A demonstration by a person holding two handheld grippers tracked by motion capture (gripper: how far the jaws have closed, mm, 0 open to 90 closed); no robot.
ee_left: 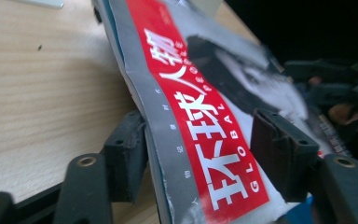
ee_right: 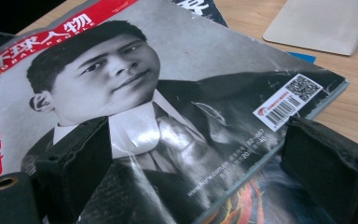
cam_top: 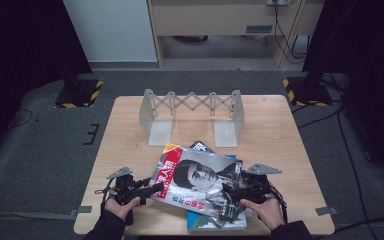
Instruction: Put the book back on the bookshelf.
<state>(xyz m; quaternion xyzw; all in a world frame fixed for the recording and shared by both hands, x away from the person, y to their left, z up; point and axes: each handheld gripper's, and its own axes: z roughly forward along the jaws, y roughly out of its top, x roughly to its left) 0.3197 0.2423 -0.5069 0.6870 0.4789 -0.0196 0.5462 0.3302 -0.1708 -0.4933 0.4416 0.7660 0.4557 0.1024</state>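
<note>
Magazine (ee_left: 200,140) red banner reads "环球人物", "GLOBAL"; barcode sticker (ee_right: 287,101).

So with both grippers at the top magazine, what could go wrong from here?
The left gripper has the magazine edge between its jaws with a gap on one side, so the thin, curling cover could slip or crease. The right gripper straddles a corner above another magazine, so it might pinch both.

Dim room, evenly lit table

Soft overhead light; glare streaks the magazine (ee_right: 177,135) cover. The left gripper view blurs toward its dark far right, perhaps from shallow focus.
</note>
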